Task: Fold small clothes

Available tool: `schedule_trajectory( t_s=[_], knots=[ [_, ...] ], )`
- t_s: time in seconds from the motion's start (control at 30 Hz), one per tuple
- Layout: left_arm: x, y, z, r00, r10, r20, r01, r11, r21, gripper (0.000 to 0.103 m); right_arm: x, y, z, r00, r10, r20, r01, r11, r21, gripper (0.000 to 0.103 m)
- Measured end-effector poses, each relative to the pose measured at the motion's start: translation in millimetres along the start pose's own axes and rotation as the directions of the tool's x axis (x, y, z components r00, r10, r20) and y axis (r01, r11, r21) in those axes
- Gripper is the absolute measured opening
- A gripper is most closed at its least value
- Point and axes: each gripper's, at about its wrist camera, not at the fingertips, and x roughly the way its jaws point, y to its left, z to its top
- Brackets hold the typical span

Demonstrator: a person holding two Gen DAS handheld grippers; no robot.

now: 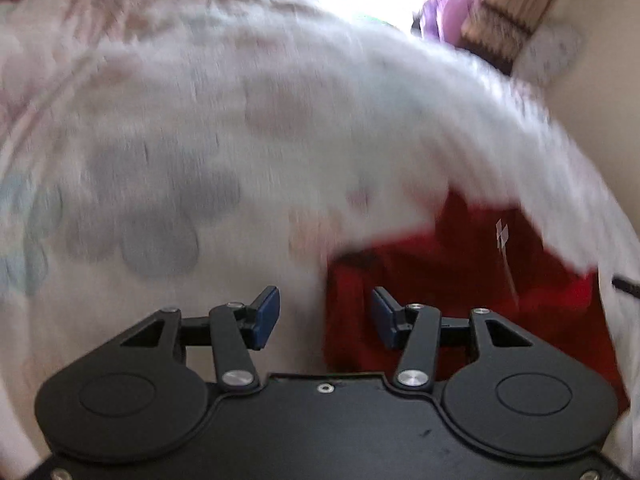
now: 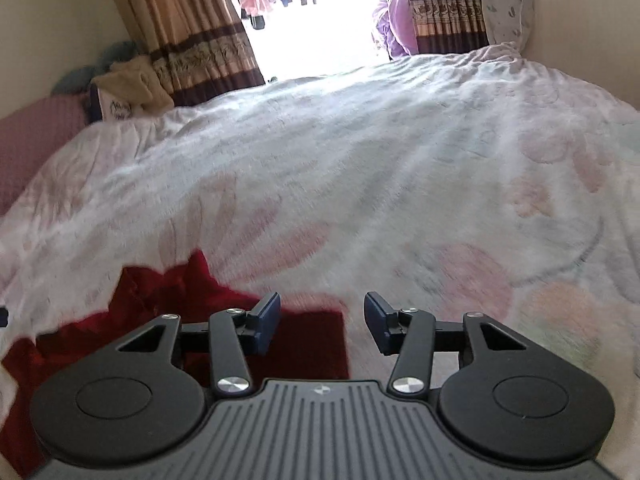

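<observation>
Both black two-finger tools stand with blue-padded jaws apart and nothing gripped. Between the tips of the left gripper (image 1: 325, 318) shows the left edge of a red fabric garment (image 1: 460, 288), which lies crumpled on a white fleecy bedspread with faded pink and grey flowers (image 1: 200, 120); whether the pads touch the cloth is too blurred to tell. From the right gripper (image 2: 322, 322), the same red garment (image 2: 168, 296) lies below and to the left, its right edge under the left finger. Farther off, brown striped curtains (image 2: 192, 32) frame a bright doorway, with a pale patterned pillow (image 2: 506, 4) leaning at the far right.
</observation>
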Motion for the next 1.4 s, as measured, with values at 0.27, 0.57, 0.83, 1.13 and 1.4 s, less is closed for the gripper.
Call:
schedule_trajectory(
  t_s=[0.27,0.57,0.83,1.13,1.4],
  knots=[
    [26,-19,-8,0.996,-0.076,-0.037,0.076,0.997,0.002,0.019,-17,13,-18,0.999,0.007,-0.050,-0.011,0.998,-0.067,0.058],
    [32,-12,50,0.990,-0.120,0.080,0.132,0.979,-0.157,0.001,-25,22,-12,0.998,0.054,-0.028,-0.056,0.996,-0.072,0.058],
    [55,23,50,0.986,-0.150,0.073,0.167,0.912,-0.374,0.009,-15,25,-15,0.997,0.069,-0.034,-0.070,0.997,-0.041,0.058],
    [17,35,-7,0.992,-0.119,-0.031,0.104,0.945,-0.309,0.040,-4,38,-24,0.994,0.042,-0.098,-0.055,0.990,-0.131,0.058],
    [11,0,-58,0.948,-0.211,-0.240,0.184,0.974,-0.129,0.047,-17,27,-49,0.985,0.027,-0.168,-0.046,0.993,-0.112,0.065]
  ],
)
